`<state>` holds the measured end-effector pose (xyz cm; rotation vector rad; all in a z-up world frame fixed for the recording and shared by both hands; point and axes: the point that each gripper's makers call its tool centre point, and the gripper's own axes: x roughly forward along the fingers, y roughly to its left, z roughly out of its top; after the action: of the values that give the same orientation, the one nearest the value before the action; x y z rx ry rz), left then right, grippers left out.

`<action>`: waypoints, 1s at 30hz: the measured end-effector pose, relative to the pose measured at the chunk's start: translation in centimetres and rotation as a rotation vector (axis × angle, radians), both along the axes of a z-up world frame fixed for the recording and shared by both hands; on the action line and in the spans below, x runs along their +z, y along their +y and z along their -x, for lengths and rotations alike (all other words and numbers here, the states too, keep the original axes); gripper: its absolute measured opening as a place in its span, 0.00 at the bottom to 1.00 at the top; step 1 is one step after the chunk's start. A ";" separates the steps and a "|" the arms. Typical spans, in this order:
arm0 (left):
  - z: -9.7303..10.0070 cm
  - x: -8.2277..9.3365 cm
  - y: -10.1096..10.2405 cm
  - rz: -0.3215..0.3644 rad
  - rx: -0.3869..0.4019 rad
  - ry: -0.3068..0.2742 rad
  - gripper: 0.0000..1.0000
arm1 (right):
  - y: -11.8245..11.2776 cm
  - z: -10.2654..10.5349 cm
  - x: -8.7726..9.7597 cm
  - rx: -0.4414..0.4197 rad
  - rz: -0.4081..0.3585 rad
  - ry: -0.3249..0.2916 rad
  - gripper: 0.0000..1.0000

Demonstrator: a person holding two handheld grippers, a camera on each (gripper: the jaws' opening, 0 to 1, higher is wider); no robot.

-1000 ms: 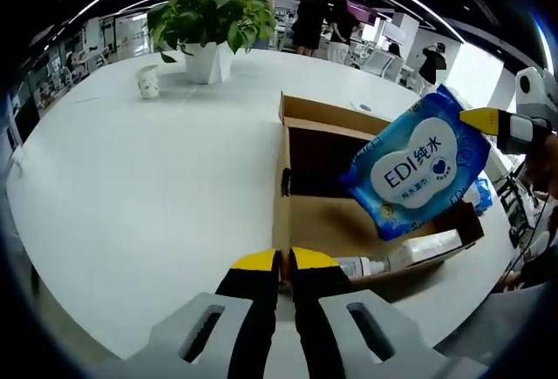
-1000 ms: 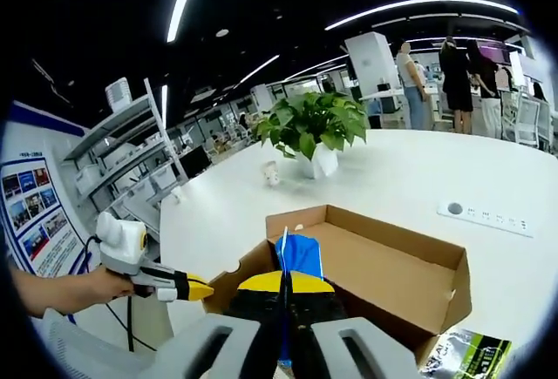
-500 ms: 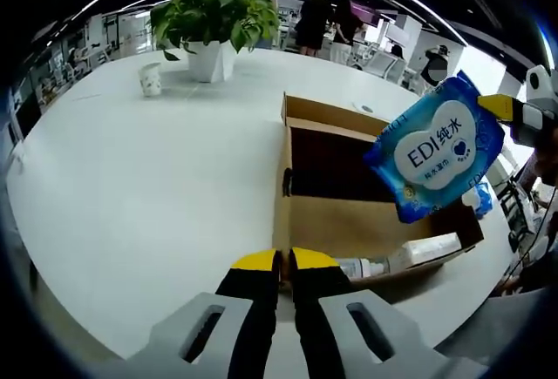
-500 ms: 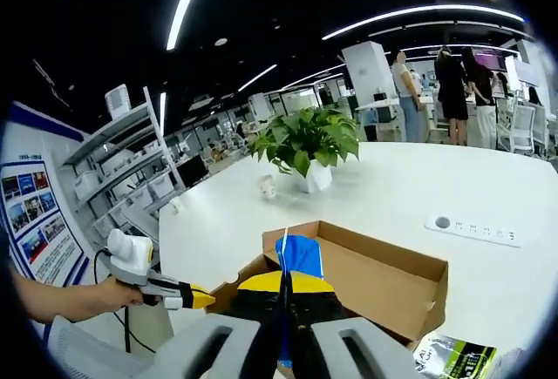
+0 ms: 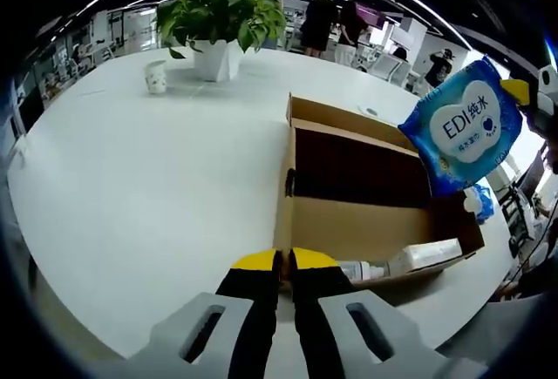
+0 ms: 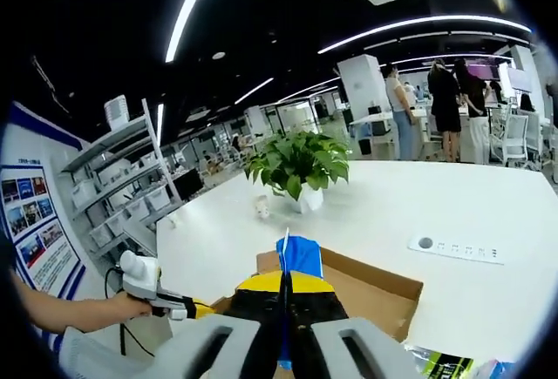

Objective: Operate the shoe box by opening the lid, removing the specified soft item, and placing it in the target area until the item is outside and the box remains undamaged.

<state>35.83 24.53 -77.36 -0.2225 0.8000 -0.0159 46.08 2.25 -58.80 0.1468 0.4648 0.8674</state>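
Observation:
An open brown shoe box (image 5: 349, 222) lies on the white round table (image 5: 148, 187). At the near corner my left gripper (image 5: 280, 261) is shut on the box's edge. A blue pack of wet wipes (image 5: 462, 126) hangs in the air above the box's right end, held by my right gripper's yellow tip (image 5: 521, 91). In the right gripper view the pack (image 6: 299, 255) stands edge-on between the jaws of the shut right gripper (image 6: 285, 283), above the box (image 6: 375, 287). The left gripper (image 6: 170, 305) and the hand holding it show at lower left.
A bottle and a white tube (image 5: 410, 261) lie inside the box. A potted plant (image 5: 222, 22) and a paper cup (image 5: 156, 76) stand at the table's far side. A socket strip (image 6: 453, 248) and a green packet (image 6: 436, 366) lie beside the box. People stand far behind.
The right gripper has carried the wipes pack up and to the right, away from the box's opening. The left gripper has stayed on the box's edge.

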 end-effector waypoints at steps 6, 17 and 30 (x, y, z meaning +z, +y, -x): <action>0.0 0.0 0.3 0.001 0.012 -0.004 0.02 | -1.7 -0.1 1.6 -0.031 -0.007 -0.023 0.00; -0.1 0.0 0.7 0.002 0.024 -0.005 0.02 | -4.4 -0.3 2.9 -0.081 -0.009 -0.041 0.00; 0.0 0.0 1.2 0.006 0.042 -0.008 0.02 | -7.9 -0.8 3.4 -0.149 -0.011 -0.050 0.00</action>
<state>35.78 25.78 -77.32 -0.2449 0.7868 0.0203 46.85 -5.63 -55.35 0.1670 0.3972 0.7264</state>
